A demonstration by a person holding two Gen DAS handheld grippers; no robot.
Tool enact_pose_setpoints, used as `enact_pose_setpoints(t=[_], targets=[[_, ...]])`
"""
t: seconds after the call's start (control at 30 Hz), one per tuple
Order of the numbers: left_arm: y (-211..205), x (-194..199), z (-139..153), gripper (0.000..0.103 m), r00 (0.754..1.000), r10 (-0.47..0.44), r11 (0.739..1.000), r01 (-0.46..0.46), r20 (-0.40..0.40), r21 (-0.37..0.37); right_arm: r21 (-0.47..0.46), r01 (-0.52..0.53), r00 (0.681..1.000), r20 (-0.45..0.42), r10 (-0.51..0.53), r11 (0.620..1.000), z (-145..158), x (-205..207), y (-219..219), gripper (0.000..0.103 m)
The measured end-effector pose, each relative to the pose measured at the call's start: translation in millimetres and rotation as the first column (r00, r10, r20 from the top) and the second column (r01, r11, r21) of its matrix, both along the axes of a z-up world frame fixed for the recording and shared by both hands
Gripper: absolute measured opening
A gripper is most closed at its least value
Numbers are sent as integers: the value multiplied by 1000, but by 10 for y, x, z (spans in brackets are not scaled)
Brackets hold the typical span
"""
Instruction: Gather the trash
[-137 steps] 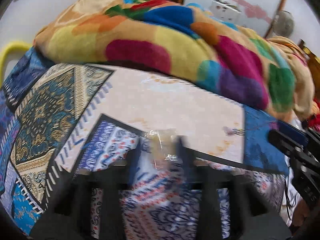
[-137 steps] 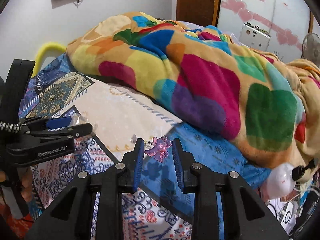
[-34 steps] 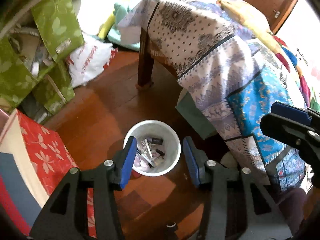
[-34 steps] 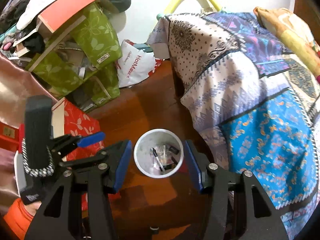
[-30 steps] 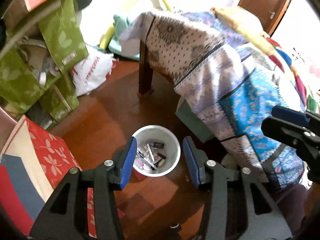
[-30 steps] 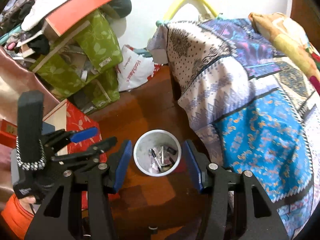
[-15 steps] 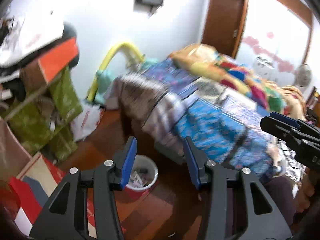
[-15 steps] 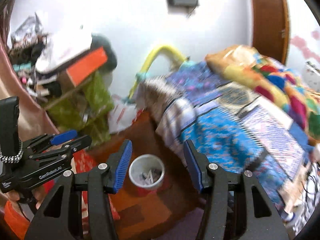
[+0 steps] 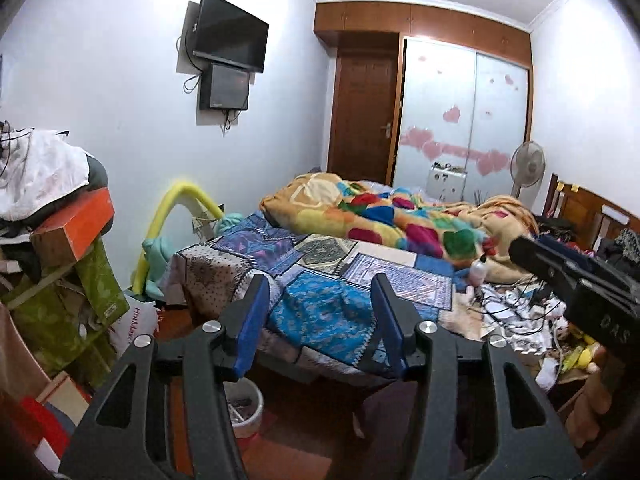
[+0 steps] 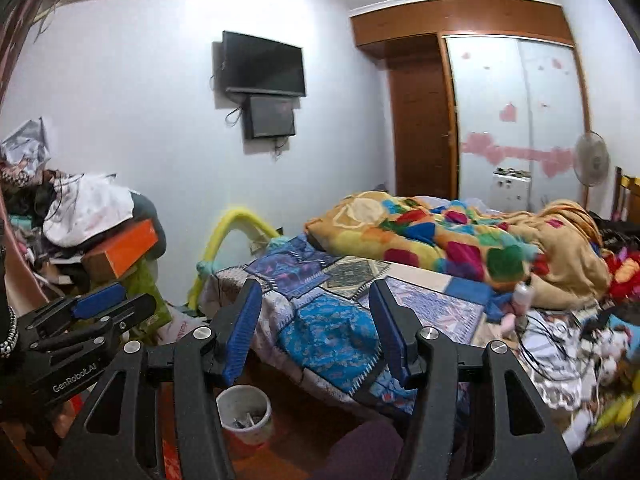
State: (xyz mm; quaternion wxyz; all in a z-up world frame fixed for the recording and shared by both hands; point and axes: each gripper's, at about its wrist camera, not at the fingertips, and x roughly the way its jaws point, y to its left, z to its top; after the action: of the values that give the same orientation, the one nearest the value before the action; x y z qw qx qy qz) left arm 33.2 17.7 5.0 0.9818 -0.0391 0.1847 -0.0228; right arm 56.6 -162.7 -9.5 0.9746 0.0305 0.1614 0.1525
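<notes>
A white trash bin (image 10: 245, 408) with scraps inside stands on the wooden floor beside the bed; it also shows low in the left wrist view (image 9: 244, 408), partly behind my left finger. My left gripper (image 9: 320, 322) is open and empty, raised and facing the bed. My right gripper (image 10: 316, 326) is open and empty, held level beside it. The left gripper also shows at the left of the right wrist view (image 10: 100, 312). The right gripper shows at the right edge of the left wrist view (image 9: 568, 268).
A bed with a patchwork sheet (image 9: 320, 312) and a colourful blanket (image 9: 392, 220) fills the middle. Piled boxes and green bags (image 9: 60, 280) stand at the left. Cables and clutter (image 9: 520, 312) lie on the bed's right. A TV (image 9: 228, 38) hangs on the wall.
Both grippers have tilted up from looking down into the bin to looking across the room. The bin has dropped to the bottom of both views. Both stay open and empty.
</notes>
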Motion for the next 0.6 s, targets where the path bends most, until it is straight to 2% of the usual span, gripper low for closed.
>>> enact_pose_setpoints(t=[0.03, 0.1, 0.13, 0.17, 0.2, 0.3, 0.37, 0.47, 0.6], targets=[[-15, -72, 7, 58, 1000, 11, 1000, -11, 11, 3, 3, 7, 1000, 0, -7, 1000, 1, -60, -12, 52], [-46, -178, 5, 73, 999, 28, 999, -28, 26, 16, -2, 32, 999, 5, -32, 999, 22, -156, -37, 57], [-47, -229, -1, 77, 999, 34, 999, -35, 29, 16, -4, 42, 999, 9, -42, 999, 24, -184, -45, 66], [-36, -262, -11, 88, 999, 34, 999, -34, 29, 12, -3, 52, 999, 14, -51, 999, 27, -210, -58, 72], [-29, -301, -18, 93, 999, 34, 999, -34, 26, 3, 0, 55, 998, 17, -55, 998, 27, -256, -84, 72], [-14, -375, -36, 94, 999, 33, 999, -33, 18, -8, -1, 71, 997, 15, -71, 997, 28, -341, -122, 76], [-17, -417, -47, 95, 999, 42, 999, -42, 17, -5, -6, 94, 995, 27, -94, 996, 32, -399, -135, 90], [15, -430, -70, 96, 999, 45, 999, -45, 9, -11, 0, 114, 992, 50, -114, 993, 27, -536, -200, 100], [1, -458, -85, 96, 999, 37, 999, -37, 0, -2, -16, 131, 988, 82, -130, 991, 53, -626, -183, 103]])
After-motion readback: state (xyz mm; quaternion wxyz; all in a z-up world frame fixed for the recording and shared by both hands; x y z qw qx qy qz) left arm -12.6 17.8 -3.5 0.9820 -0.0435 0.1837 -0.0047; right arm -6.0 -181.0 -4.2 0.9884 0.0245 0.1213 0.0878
